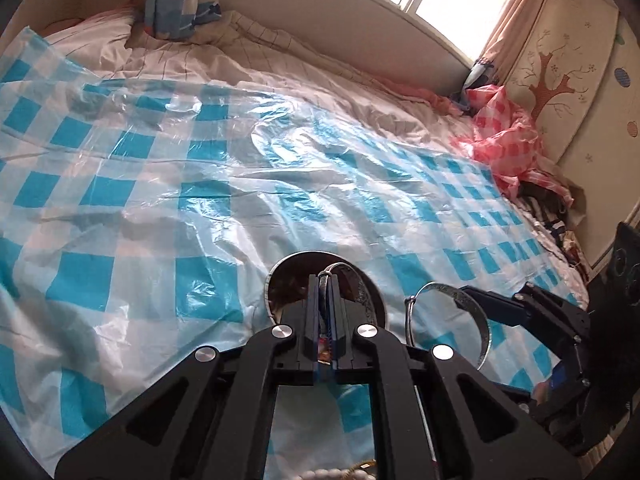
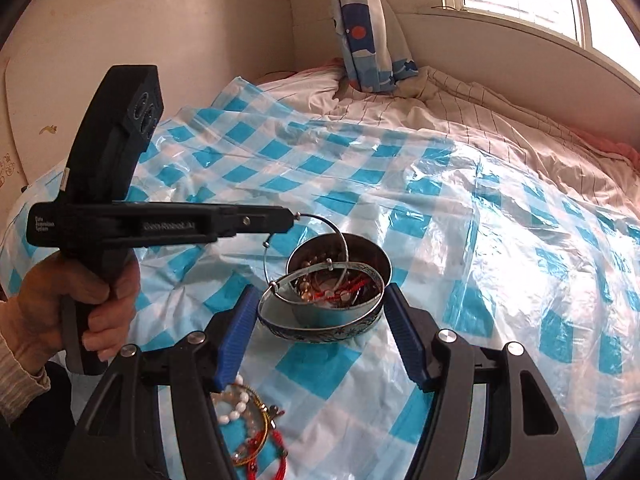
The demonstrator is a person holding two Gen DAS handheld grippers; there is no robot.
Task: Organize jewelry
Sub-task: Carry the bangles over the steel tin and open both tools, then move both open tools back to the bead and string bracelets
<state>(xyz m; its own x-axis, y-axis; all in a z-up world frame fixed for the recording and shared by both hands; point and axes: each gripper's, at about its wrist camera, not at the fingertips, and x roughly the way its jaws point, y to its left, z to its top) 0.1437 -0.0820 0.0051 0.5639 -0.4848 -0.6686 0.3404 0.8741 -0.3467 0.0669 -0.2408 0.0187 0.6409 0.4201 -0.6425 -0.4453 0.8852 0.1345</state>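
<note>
The left gripper [image 2: 294, 216] is reaching in from the left with its jaws clamped together on the thin silver wire bangle [image 2: 316, 240], pinching it at the top of the loop while the rest is hanging down over the small metal bowl [image 2: 374, 256] in the middle of the blue-checked plastic sheet [image 2: 480, 240]. The right gripper [image 2: 320, 332] is coming in from the near side with its blue pads [image 2: 404, 340] standing wide apart, bracketing a broad engraved silver cuff [image 2: 320, 326] that is leaning against the near rim of the bowl; whether the pads are touching it cannot be told. The bowl is already holding a tangle of red cords and beads. More pieces are lying nearer on the sheet: a white bead bracelet [image 2: 234, 402] and red cord bracelets [image 2: 268, 452]. The wire bangle is probably very light, springy and slick, so a pinch across the wire itself looks like the only hold, and it may swing or twist about that point. The cuff is likely stiff and heavier, with polished rounded sides; closing across its opposite outer walls seems best, though it could slip or skate on the crinkly plastic.
</note>
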